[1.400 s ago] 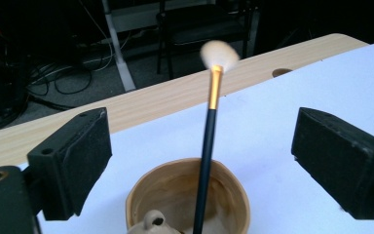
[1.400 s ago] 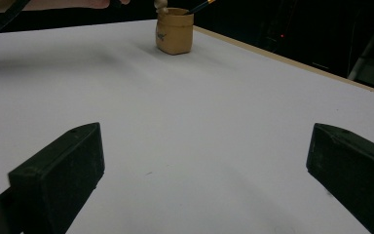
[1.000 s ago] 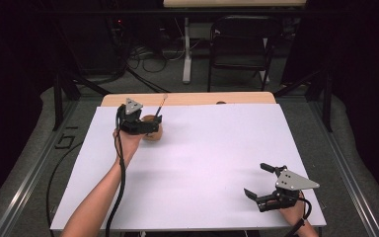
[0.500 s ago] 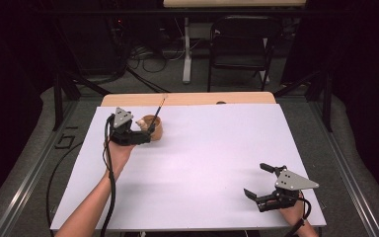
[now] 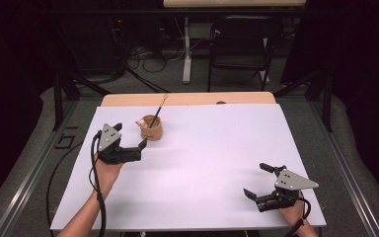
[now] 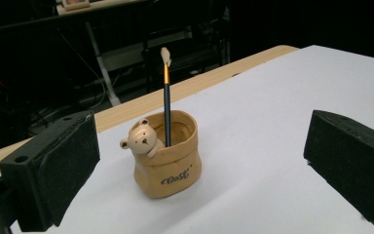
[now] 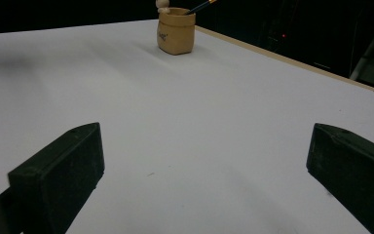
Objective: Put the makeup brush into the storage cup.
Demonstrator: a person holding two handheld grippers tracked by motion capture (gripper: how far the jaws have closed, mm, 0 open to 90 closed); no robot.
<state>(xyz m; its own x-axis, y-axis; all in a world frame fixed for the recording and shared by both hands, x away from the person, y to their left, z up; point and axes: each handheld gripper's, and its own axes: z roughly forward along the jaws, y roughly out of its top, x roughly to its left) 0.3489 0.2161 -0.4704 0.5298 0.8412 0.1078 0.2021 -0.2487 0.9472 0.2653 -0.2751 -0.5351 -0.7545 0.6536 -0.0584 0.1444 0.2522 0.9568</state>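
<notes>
A tan pouch-shaped cup (image 5: 151,128) with a small bear figure (image 6: 141,140) at its rim stands on the white table sheet (image 5: 212,148) at the far left. A dark paintbrush (image 5: 157,111) leans in it, bristles up. My left gripper (image 5: 130,135) is open just left of and nearer than the cup, with nothing between its jaws. In the left gripper view the cup (image 6: 168,161) and brush (image 6: 166,97) stand ahead between the spread pads (image 6: 58,170). My right gripper (image 5: 256,180) rests open and empty near the front right corner, far from the cup (image 7: 175,31).
A strip of bare wooden table (image 5: 187,99) shows beyond the sheet's far edge. A folding chair (image 5: 242,44) and a white stand leg (image 5: 186,49) are on the floor behind. Black cables trail from both grippers toward the front edge.
My left gripper has drawn back from the cup toward the person and to the left, and now stands open apart from it. The right gripper has not moved.
</notes>
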